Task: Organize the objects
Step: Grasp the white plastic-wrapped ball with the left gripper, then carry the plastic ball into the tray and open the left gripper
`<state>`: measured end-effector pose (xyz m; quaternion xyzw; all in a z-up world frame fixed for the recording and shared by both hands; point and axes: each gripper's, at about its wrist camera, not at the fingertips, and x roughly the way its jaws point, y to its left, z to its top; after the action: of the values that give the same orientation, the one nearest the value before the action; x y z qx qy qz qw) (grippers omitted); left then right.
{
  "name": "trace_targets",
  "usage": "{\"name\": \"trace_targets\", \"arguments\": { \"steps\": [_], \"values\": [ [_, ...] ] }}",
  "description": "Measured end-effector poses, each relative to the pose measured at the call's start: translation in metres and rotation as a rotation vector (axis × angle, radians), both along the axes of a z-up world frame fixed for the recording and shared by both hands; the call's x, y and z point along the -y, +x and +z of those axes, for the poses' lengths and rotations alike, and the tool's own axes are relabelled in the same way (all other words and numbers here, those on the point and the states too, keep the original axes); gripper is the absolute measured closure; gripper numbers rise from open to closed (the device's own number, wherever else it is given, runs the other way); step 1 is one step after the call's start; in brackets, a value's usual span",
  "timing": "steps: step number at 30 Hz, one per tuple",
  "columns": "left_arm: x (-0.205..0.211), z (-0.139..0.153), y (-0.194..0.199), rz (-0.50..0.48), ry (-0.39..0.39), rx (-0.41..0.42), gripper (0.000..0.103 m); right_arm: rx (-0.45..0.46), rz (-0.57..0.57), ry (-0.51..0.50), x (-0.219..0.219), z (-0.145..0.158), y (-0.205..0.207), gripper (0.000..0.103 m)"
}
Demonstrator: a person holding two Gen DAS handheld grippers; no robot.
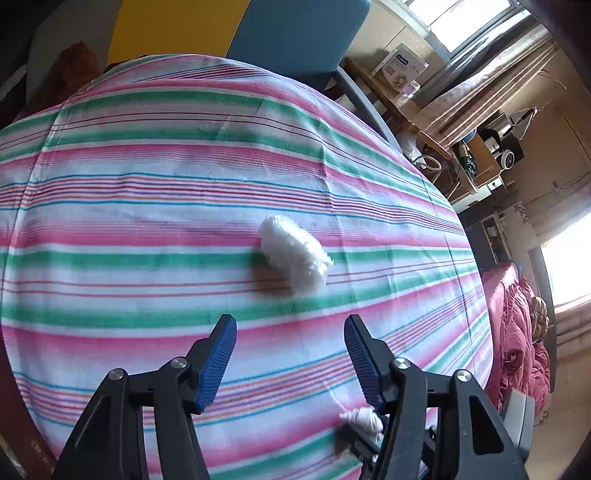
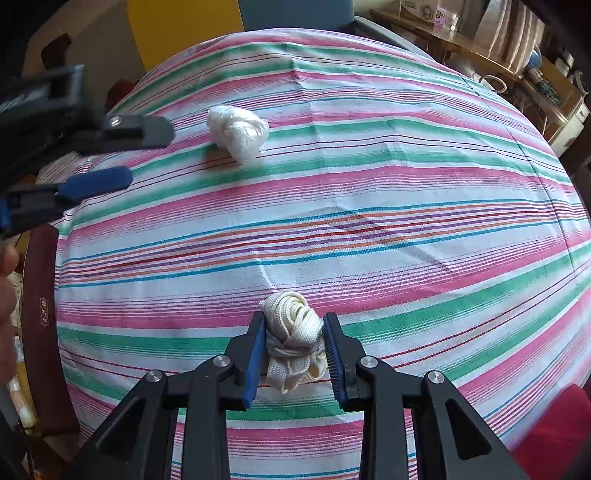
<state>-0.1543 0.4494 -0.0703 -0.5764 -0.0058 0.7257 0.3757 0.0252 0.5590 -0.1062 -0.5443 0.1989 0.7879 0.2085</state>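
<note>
A white bundle of rolled cord (image 1: 294, 254) lies on the striped cloth (image 1: 147, 221). My left gripper (image 1: 290, 326) is open and empty, a short way in front of that bundle. The bundle also shows in the right wrist view (image 2: 237, 133), with the left gripper (image 2: 122, 155) open beside it at the left. My right gripper (image 2: 295, 325) is shut on a cream bundle of flat woven strap (image 2: 293, 339) and holds it at the cloth's surface. A bit of that strap bundle (image 1: 364, 419) shows low in the left wrist view.
The striped cloth (image 2: 406, 221) covers a table. A dark wooden chair back (image 2: 40, 314) stands at the left edge. A blue and yellow chair (image 1: 258, 33) stands at the far side. Shelves and clutter (image 1: 480, 147) stand at the right, with red bedding (image 1: 517, 332) lower right.
</note>
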Motion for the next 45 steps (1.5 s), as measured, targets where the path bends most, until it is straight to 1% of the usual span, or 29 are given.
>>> {"name": "trace_targets", "arguments": {
  "steps": [2, 6, 11, 12, 13, 14, 15, 16, 19, 24, 28, 30, 36, 40, 45],
  "values": [
    [-0.016, -0.007, -0.008, 0.004, -0.002, 0.004, 0.042, 0.0, -0.002, -0.002, -0.002, -0.001, 0.0, 0.072],
    [-0.041, -0.023, -0.025, 0.039, 0.0, 0.053, 0.042, 0.004, -0.004, -0.012, -0.005, -0.002, -0.001, 0.071],
    [-0.062, -0.044, -0.036, 0.066, -0.035, 0.082, 0.042, 0.003, -0.008, -0.021, -0.01, -0.003, -0.002, 0.07],
    [-0.065, -0.048, -0.037, 0.067, -0.039, 0.083, 0.043, 0.006, -0.005, -0.02, -0.011, -0.004, -0.003, 0.07],
    [-0.067, -0.047, -0.035, 0.061, -0.038, 0.06, 0.043, 0.01, -0.002, -0.018, -0.011, -0.004, -0.003, 0.07],
    [-0.069, -0.045, -0.032, 0.045, -0.048, 0.038, 0.054, 0.014, 0.0, -0.016, -0.012, -0.005, -0.004, 0.07],
    [-0.071, -0.045, -0.029, 0.014, -0.055, 0.034, 0.061, 0.017, 0.001, -0.015, -0.012, -0.006, -0.005, 0.07],
    [-0.07, -0.045, -0.026, -0.003, -0.057, 0.035, 0.065, 0.021, 0.003, -0.014, -0.013, -0.007, -0.005, 0.07],
    [-0.059, -0.037, -0.014, -0.039, -0.093, -0.056, 0.067, 0.026, 0.006, -0.008, -0.016, -0.008, -0.007, 0.07],
    [-0.018, -0.005, 0.014, -0.083, -0.096, -0.205, 0.067, 0.044, 0.022, 0.015, -0.018, -0.01, -0.011, 0.07],
    [0.019, 0.022, 0.039, -0.098, -0.099, -0.29, 0.067, 0.055, 0.031, 0.032, -0.021, -0.011, -0.014, 0.069],
    [0.034, 0.032, 0.053, -0.106, -0.097, -0.324, 0.067, 0.056, 0.03, 0.036, -0.02, -0.011, -0.016, 0.069],
    [0.082, 0.059, 0.091, -0.111, -0.081, -0.395, 0.067, 0.059, 0.035, 0.055, -0.025, -0.014, -0.014, 0.068],
    [0.11, 0.073, 0.114, -0.106, -0.067, -0.441, 0.067, 0.063, 0.039, 0.068, -0.004, -0.011, -0.015, 0.068],
    [0.142, 0.088, 0.138, -0.099, -0.05, -0.503, 0.067, 0.066, 0.05, 0.092, 0.005, -0.004, -0.017, 0.068]
  ]
}}
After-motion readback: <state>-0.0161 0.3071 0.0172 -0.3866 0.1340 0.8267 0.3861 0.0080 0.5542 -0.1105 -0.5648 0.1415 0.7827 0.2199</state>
